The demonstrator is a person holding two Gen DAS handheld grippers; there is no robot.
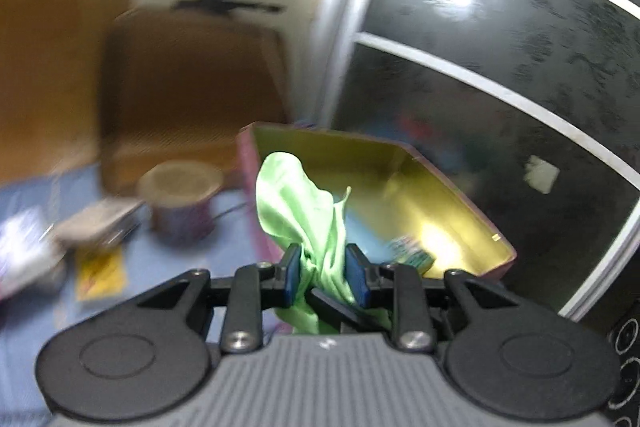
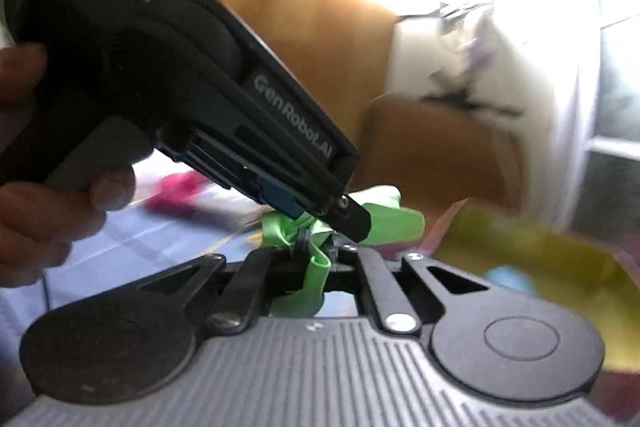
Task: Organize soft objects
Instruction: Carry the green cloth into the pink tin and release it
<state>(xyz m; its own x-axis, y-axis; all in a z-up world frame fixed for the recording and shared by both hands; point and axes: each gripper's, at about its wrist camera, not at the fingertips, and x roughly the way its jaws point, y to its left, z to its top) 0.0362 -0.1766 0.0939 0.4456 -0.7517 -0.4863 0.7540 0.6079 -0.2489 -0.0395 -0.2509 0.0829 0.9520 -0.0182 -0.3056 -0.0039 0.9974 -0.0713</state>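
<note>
Left gripper (image 1: 323,275) clamped on green cloth (image 1: 300,203), blue pads (image 1: 291,277) pinching bunched fabric; cloth lifted, in front of open yellow-lined box (image 1: 400,163). Right gripper (image 2: 316,251) nearly closed, pinching other part of same green cloth (image 2: 394,221). Right view: left gripper (image 2: 332,215) comes in from upper left, person's hand (image 2: 44,211) on its handle. Mug (image 1: 182,203), papers (image 1: 98,265) on blue surface (image 1: 188,259), blurred. Dark patterned panels (image 1: 500,39) behind box.

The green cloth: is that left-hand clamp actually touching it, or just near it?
Touching. The left wrist view shows the green cloth bunched between the left gripper, both blue pads pressing its sides.
</note>
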